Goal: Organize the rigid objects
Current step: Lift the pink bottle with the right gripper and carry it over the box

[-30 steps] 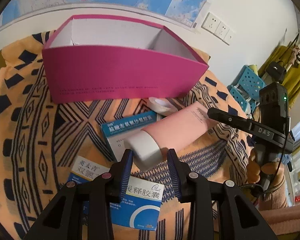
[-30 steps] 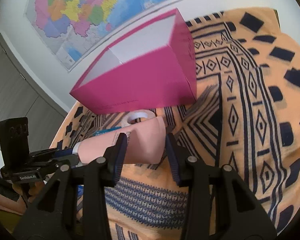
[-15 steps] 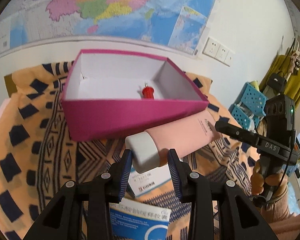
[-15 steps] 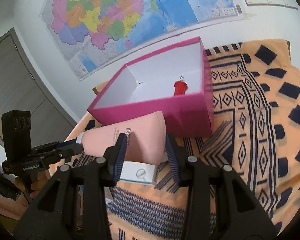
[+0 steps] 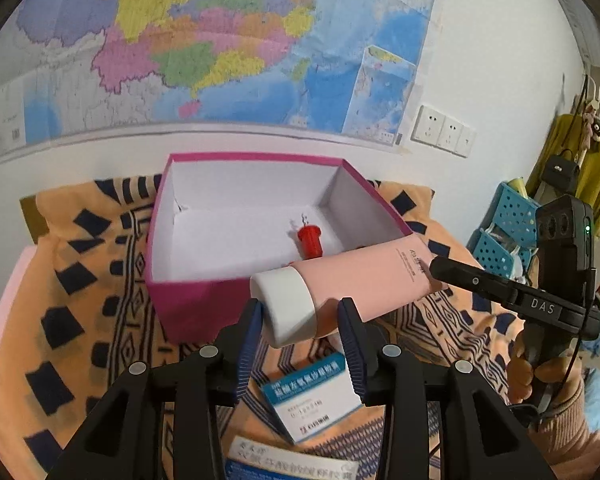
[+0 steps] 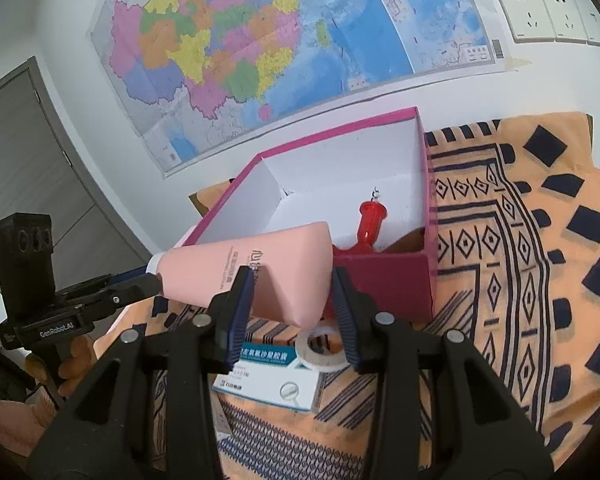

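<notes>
A pink tube with a white cap is held in the air between both grippers, just in front of the near wall of an open magenta box. My left gripper is shut on the cap end. My right gripper is shut on the flat crimped end of the tube. The box has a white inside and holds a red corkscrew-like piece, also seen in the right wrist view.
Medicine boxes and a tape roll lie on the orange patterned cloth below the tube. A wall with a map stands behind the box. Blue baskets stand at the right.
Both grippers have lifted the pink tube off the cloth and carried it up toward the magenta box. The box's inside and the red piece came into view.
</notes>
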